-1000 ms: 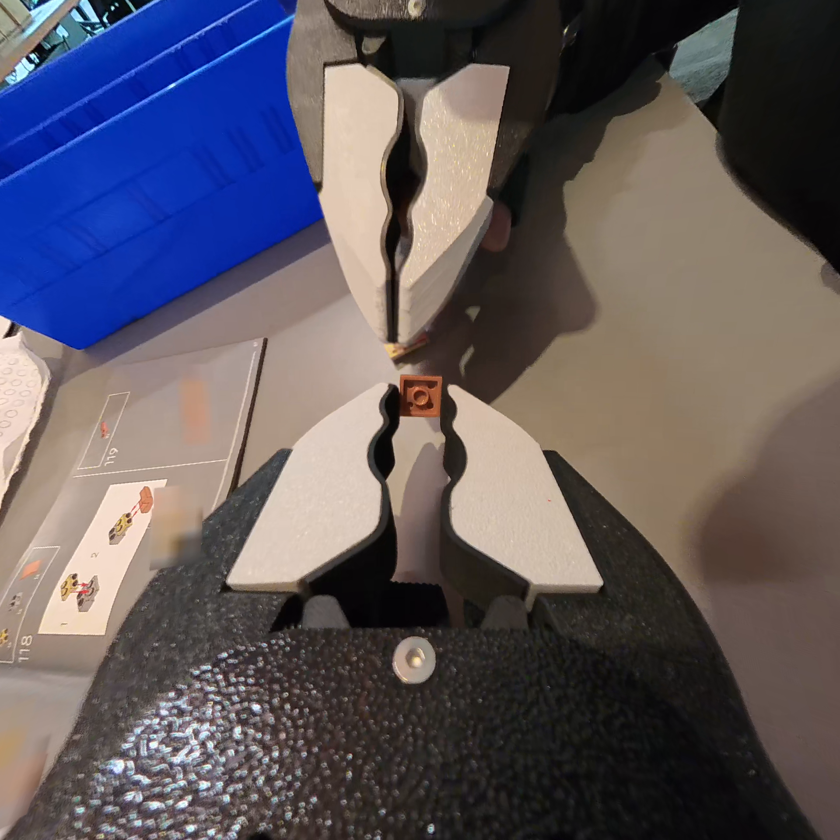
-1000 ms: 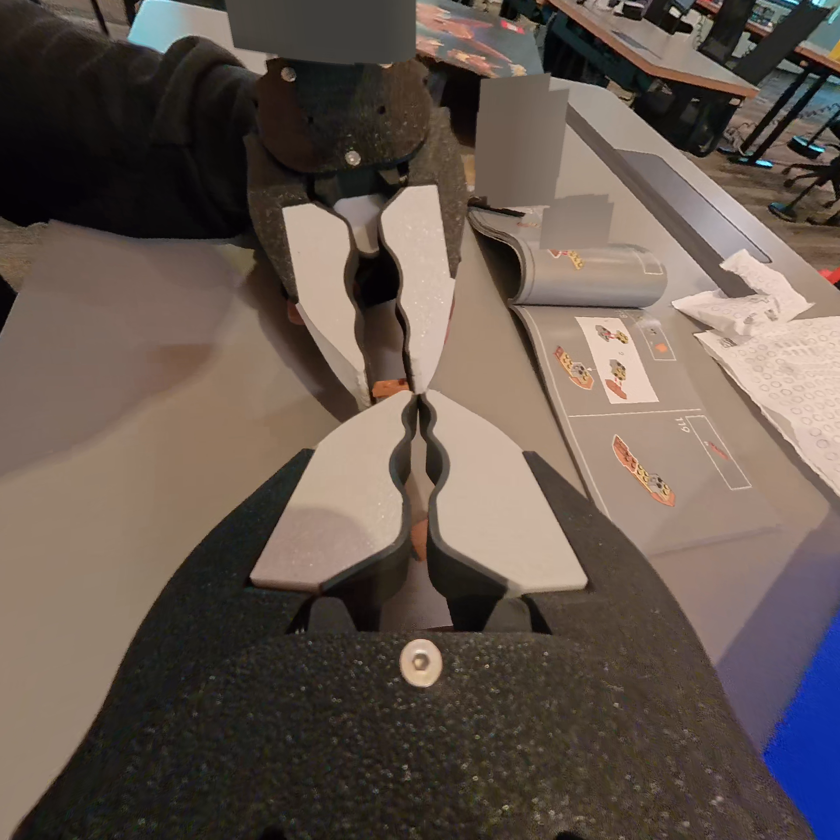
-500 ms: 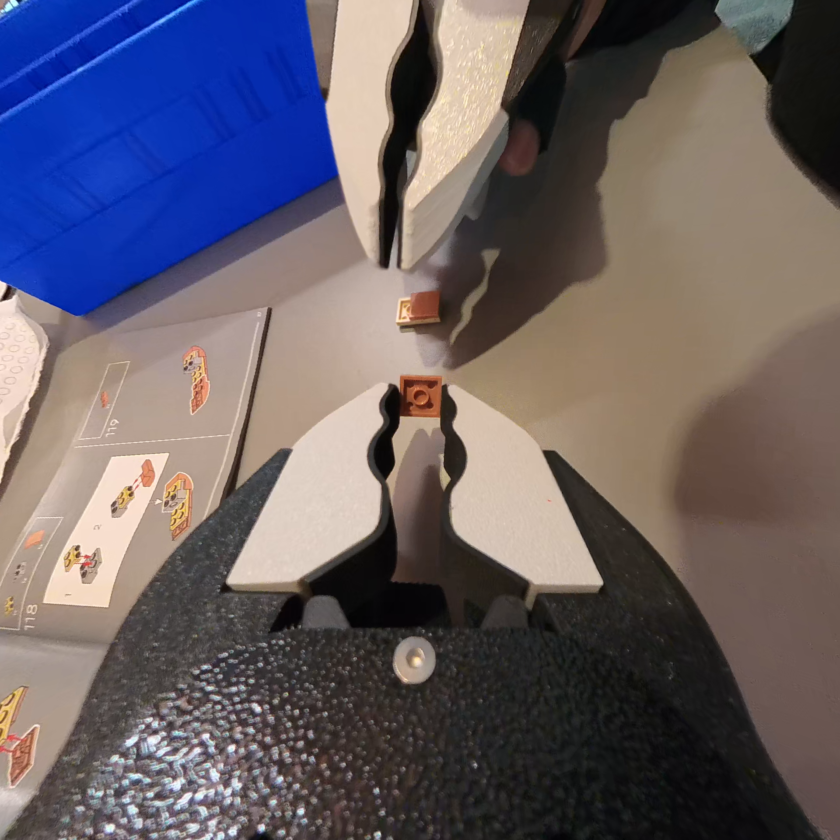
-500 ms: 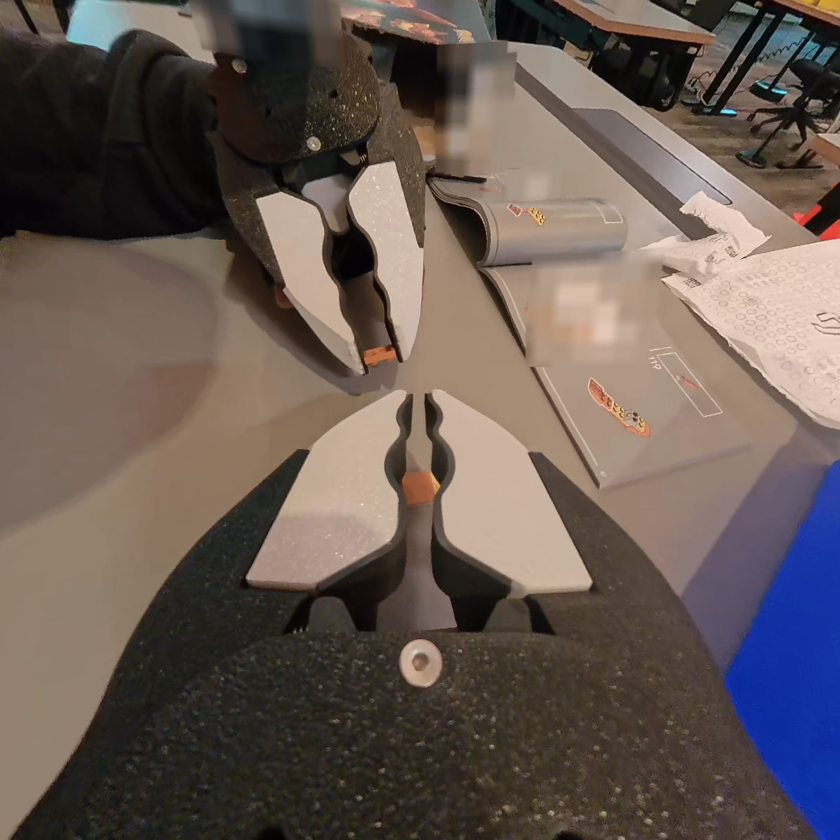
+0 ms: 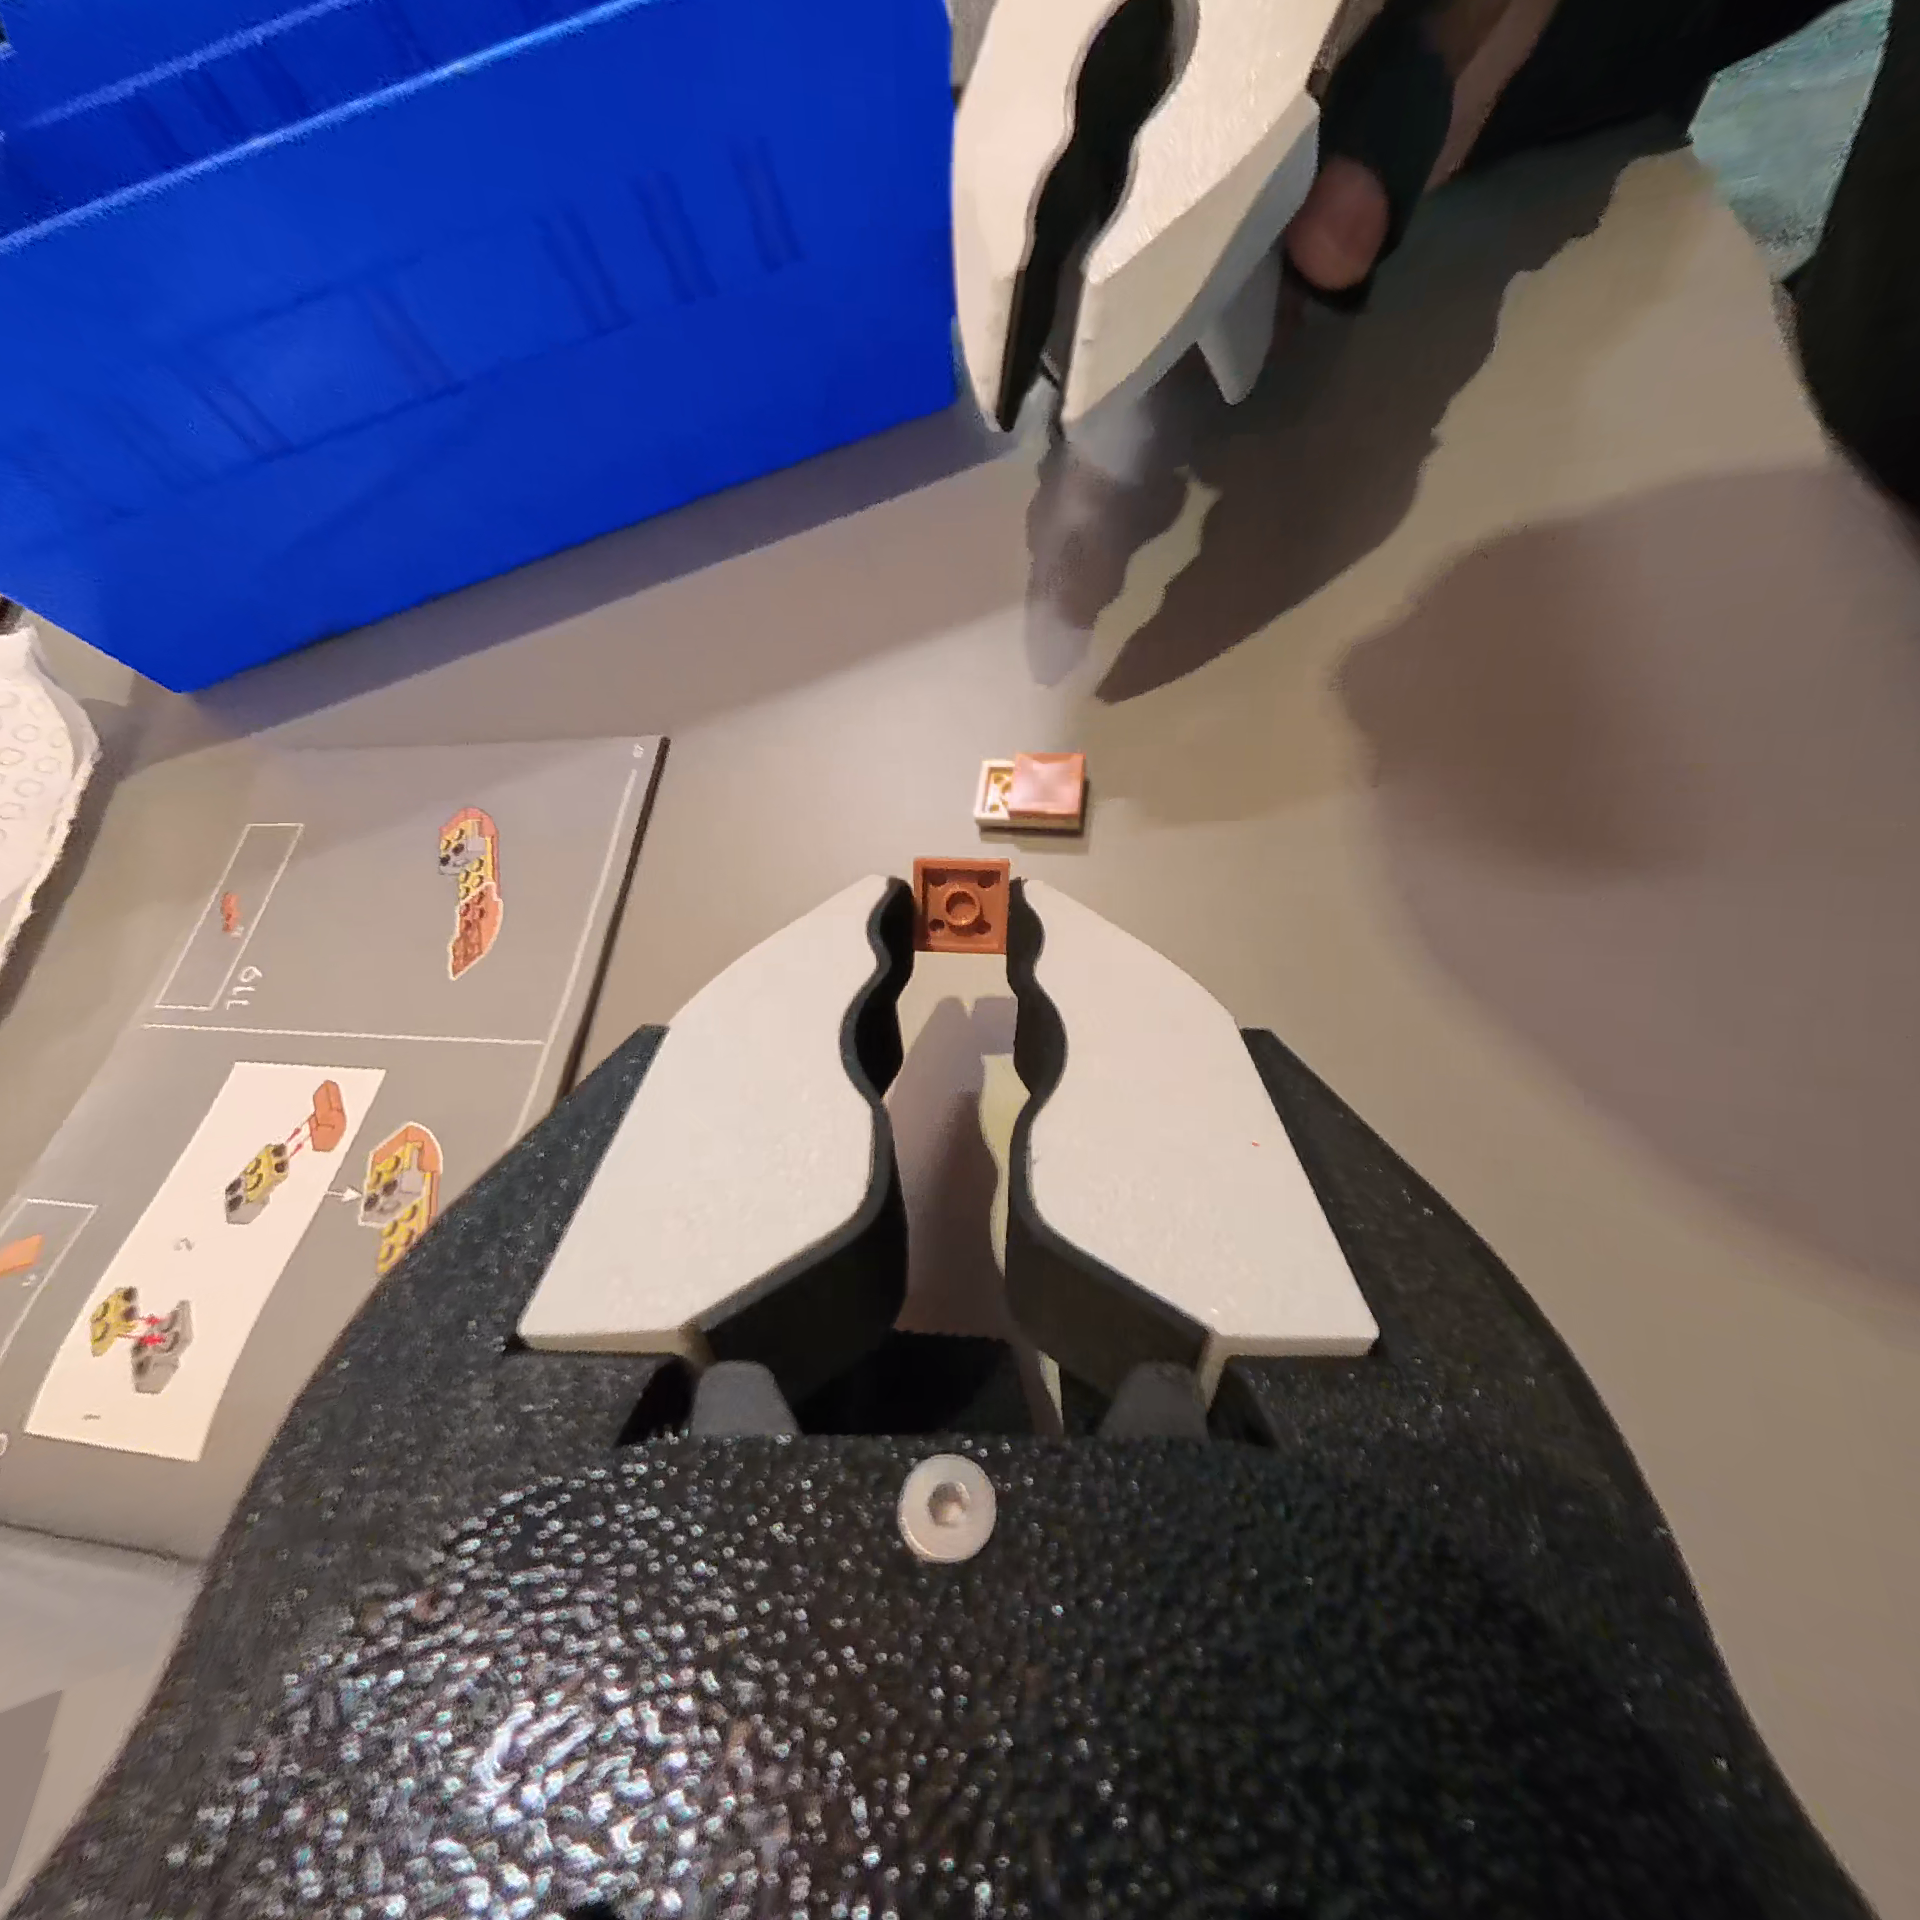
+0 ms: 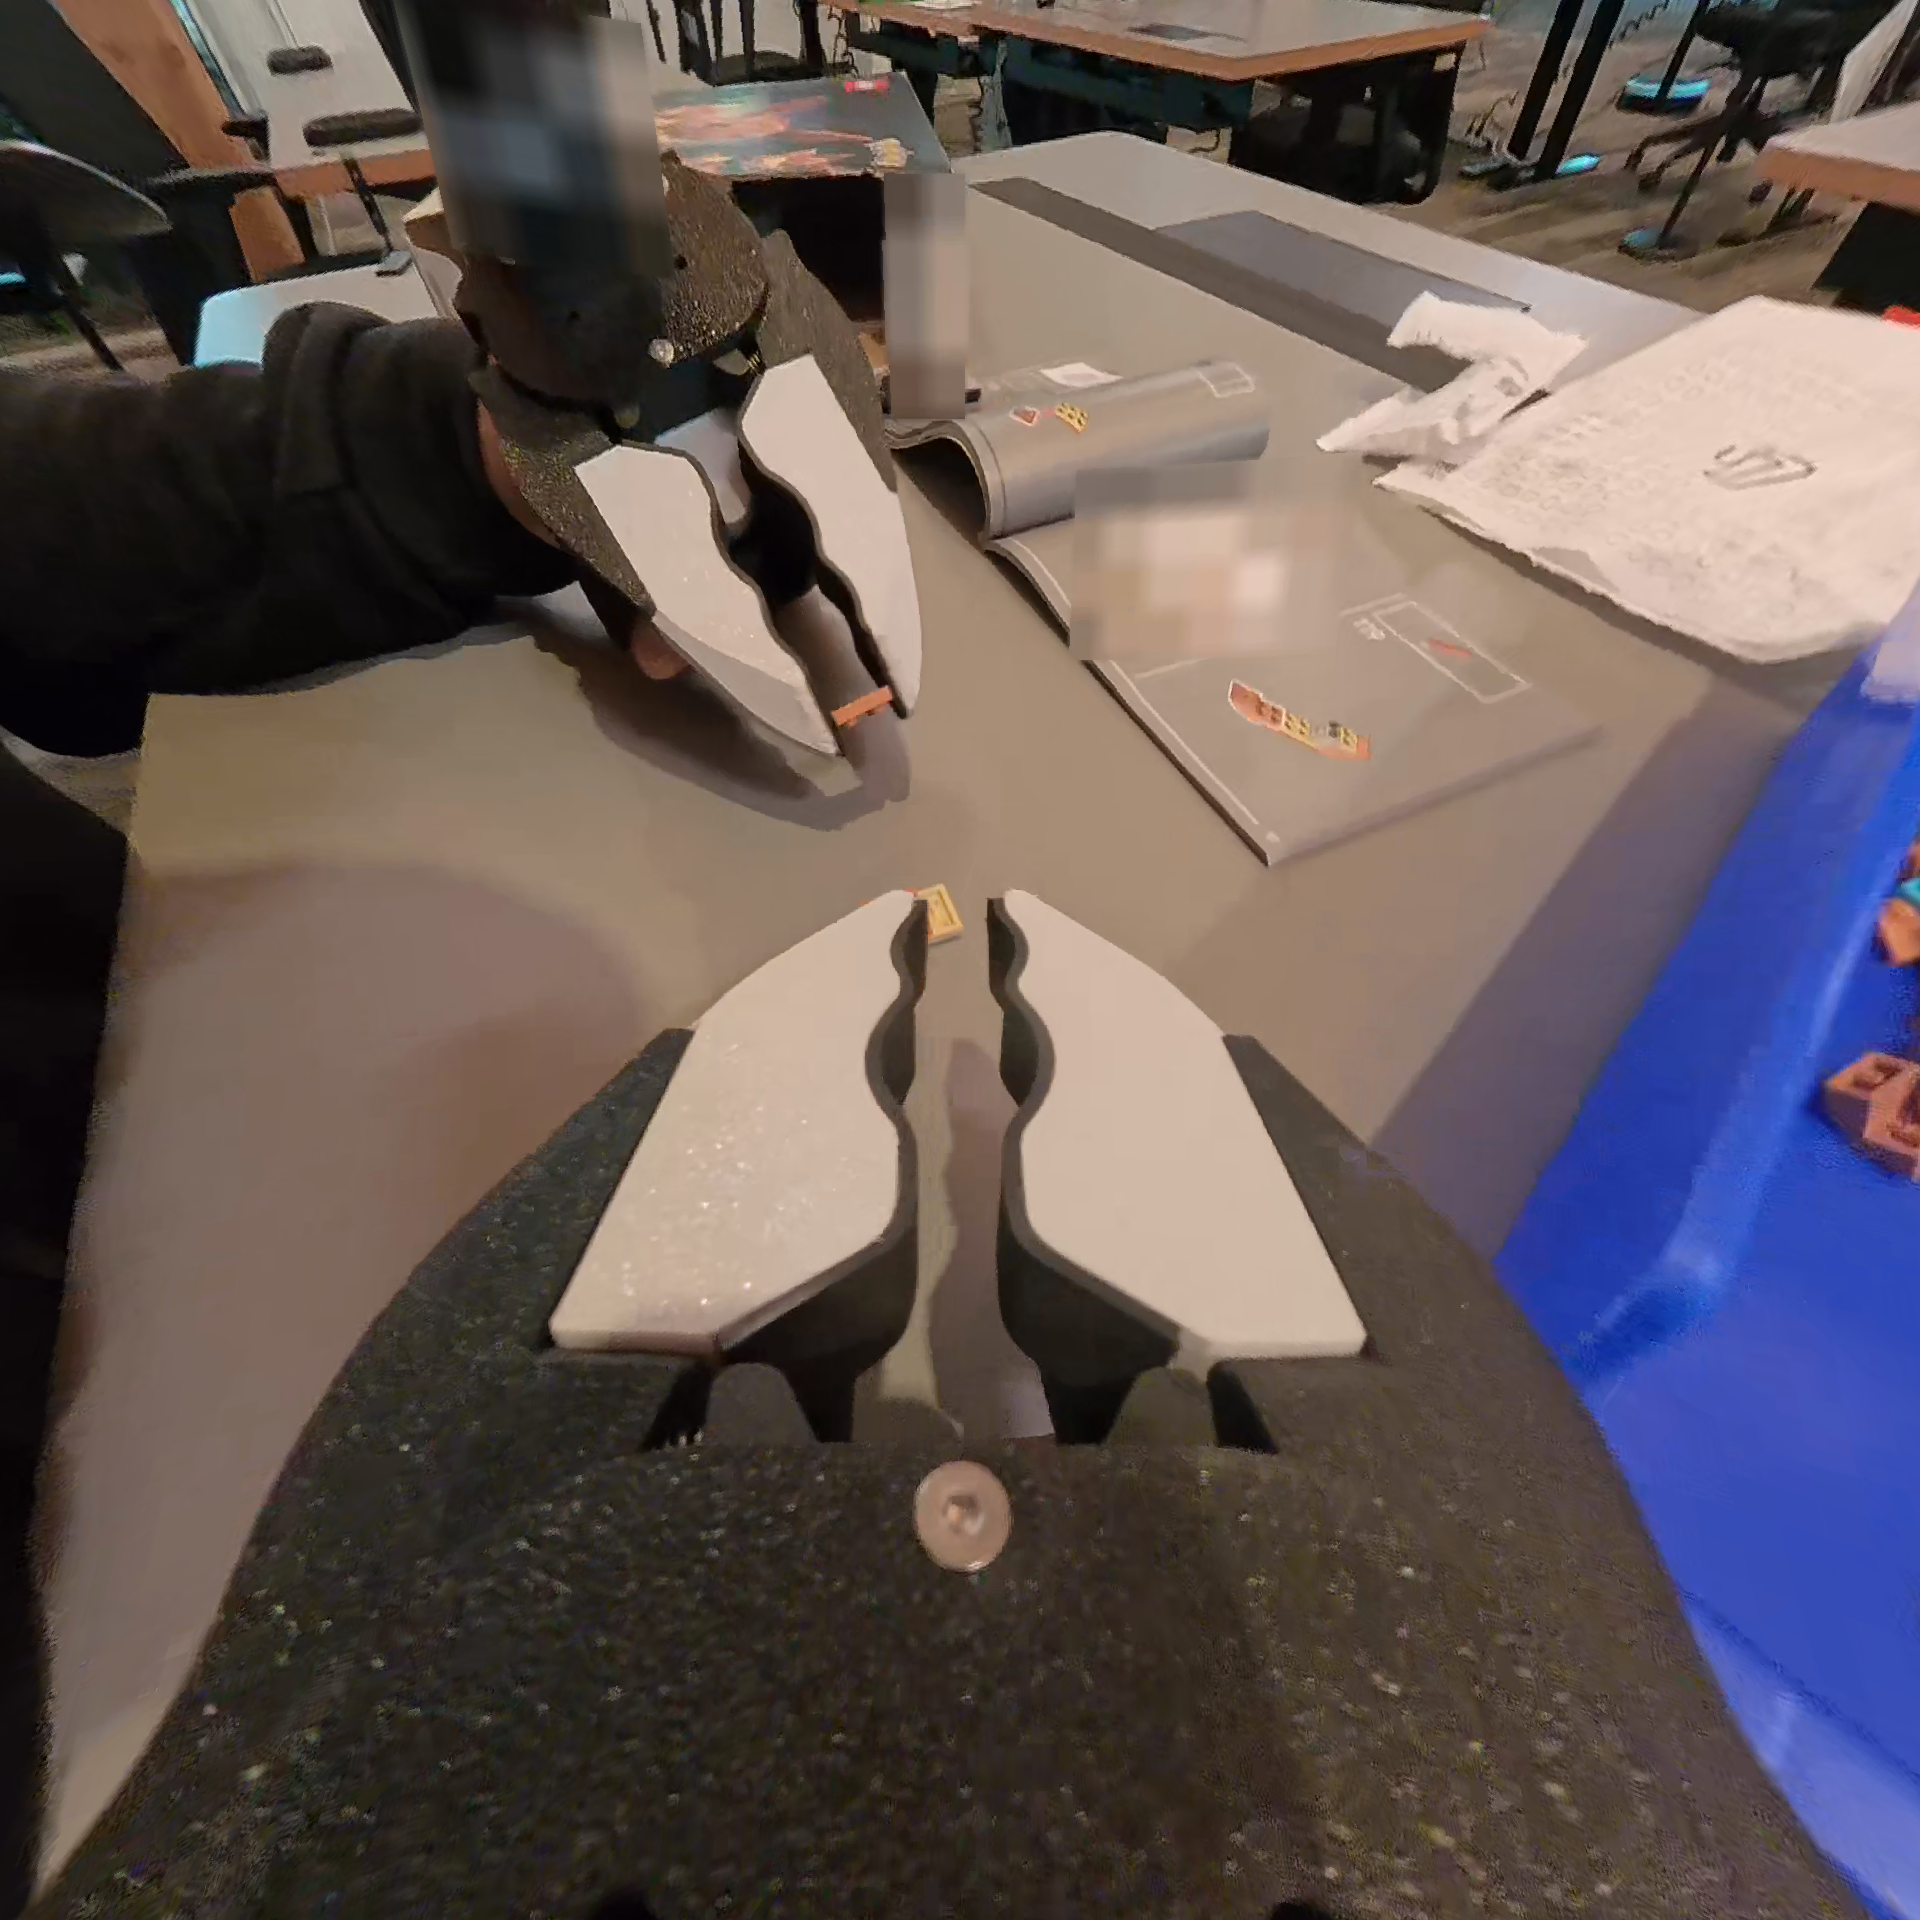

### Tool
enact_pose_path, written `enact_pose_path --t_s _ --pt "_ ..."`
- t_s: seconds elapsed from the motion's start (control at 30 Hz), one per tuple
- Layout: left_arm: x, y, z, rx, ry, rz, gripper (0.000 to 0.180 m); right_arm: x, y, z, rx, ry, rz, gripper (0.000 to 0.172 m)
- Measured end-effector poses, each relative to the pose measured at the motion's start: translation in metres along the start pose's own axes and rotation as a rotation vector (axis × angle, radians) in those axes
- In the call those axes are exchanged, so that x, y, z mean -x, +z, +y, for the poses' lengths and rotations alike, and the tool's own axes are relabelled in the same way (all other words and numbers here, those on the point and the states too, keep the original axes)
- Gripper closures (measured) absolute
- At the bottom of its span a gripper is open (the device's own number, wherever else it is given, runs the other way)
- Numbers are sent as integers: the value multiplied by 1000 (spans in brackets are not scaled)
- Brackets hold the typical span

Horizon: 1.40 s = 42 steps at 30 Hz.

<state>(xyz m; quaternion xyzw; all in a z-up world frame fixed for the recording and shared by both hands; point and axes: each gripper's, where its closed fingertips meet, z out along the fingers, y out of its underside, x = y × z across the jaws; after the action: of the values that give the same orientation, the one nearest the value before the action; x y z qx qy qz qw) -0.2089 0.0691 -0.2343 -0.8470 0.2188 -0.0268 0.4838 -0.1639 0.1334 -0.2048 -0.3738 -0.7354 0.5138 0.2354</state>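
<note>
My left gripper is shut on a small brown square plate, held by its edges at the fingertips with its underside towards the camera. The same gripper and plate also show in the right wrist view, just above the grey table. A small tan plate with a brown tile on top lies flat on the table just beyond the left fingertips. My right gripper is open and empty, raised above this piece. It shows at the top of the left wrist view.
A blue bin stands at the back left; in the right wrist view it holds loose brown bricks. An open instruction booklet lies left of my left gripper. White crumpled paper bags lie past the booklet. The grippers' ends are close to 9 centimeters from one another.
My right gripper opened, left the tan-and-brown piece on the table and drew up and away from it. My left gripper kept its hold on the brown plate.
</note>
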Motion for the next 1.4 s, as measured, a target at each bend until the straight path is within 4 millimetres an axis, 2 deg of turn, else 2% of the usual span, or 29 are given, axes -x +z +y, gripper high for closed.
enact_pose_path --t_s 0.17,0.33,1.13,1.2,1.3,1.4 --pt "6 15 1 57 -25 -18 163 -1 -12 1 -32 58 -25 158" --pt "12 22 2 88 -61 -34 163 1 -18 2 -39 56 -42 158" --pt "6 26 13 168 -48 -7 163 -1 -19 2 -45 95 -67 157" --pt "6 26 14 172 -44 -6 163 2 -20 -3 -64 94 -89 155" --pt "6 26 13 171 -44 -3 163 14 -28 -23 -104 57 -136 154" --pt "5 26 13 170 -43 -3 163 25 -55 -52 -80 -7 -209 153"
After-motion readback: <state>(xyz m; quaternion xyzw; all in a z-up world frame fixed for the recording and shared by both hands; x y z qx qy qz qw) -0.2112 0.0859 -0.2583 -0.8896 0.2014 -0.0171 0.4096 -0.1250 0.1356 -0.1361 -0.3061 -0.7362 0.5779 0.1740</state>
